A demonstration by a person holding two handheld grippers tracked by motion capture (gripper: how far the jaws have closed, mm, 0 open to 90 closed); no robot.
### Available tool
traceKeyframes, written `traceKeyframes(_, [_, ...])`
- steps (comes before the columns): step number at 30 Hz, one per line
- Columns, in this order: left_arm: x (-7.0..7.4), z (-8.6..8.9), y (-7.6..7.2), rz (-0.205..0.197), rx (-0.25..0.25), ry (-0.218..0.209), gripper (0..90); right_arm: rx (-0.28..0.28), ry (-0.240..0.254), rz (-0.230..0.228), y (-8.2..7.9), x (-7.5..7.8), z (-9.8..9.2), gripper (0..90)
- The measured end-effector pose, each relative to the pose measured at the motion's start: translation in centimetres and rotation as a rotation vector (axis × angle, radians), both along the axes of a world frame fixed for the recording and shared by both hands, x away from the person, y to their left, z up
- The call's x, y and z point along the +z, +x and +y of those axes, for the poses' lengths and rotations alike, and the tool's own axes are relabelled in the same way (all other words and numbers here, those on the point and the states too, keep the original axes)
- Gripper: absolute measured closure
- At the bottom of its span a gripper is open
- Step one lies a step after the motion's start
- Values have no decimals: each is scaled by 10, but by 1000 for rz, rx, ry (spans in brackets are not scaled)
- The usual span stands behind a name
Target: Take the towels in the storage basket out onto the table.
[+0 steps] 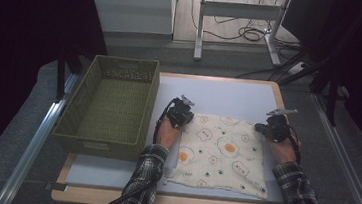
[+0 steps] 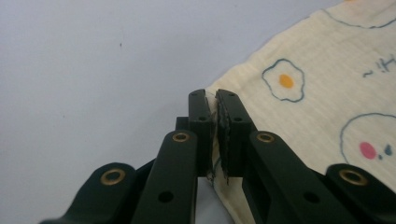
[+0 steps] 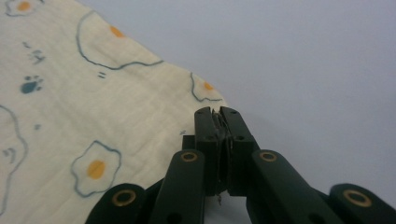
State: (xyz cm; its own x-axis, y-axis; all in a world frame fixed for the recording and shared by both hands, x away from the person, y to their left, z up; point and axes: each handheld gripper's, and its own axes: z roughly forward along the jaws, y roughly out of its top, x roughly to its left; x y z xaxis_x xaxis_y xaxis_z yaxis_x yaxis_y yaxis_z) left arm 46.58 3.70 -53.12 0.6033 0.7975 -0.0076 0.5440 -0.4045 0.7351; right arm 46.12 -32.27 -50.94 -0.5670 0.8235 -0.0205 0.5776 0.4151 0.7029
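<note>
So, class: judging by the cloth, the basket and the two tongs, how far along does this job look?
Done: the egg-print cloth lies spread flat on the table. In hand: the left tongs and right tongs are each closed at a far corner of it. Left: no fold shows yet, and the green basket holds nothing.

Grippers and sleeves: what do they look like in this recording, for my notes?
Both the left tongs and the right tongs are black, each trailing a black cable. The right one carries a grey plate on top. In the gripper views, the left tongs and right tongs show flat black jaws on linked arms with brass-coloured rivets. The person wears black-and-white checked sleeves.
</note>
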Motion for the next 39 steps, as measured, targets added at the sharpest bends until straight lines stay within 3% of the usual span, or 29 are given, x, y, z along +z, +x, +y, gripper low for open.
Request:
traceKeyframes(4, [6, 5, -8, -19, 10, -27, 853, 5, 40, -37, -9, 10, -4, 868])
traceKeyframes(11, [20, 10, -31, -67, 8, -50, 851, 41, 39, -71, -26, 25, -9, 865])
traceKeyframes(17, [22, 12, -50, -95, 12, -68, 848, 53, 68, -85, -47, 29, -17, 867])
traceKeyframes(26, [20, 12, -84, -125, -17, -72, 847, 80, 128, -84, -80, 28, -28, 866])
traceKeyframes(31, [20, 15, -98, -125, -31, -77, 845, 108, 122, -75, -94, 29, -28, 865])
traceKeyframes(35, [21, 18, -112, -125, -51, -106, 845, 129, 114, -65, -108, 29, -27, 865])
traceKeyframes(39, [22, 19, -128, -133, -73, -110, 845, 154, 108, -64, -129, 29, -26, 865])
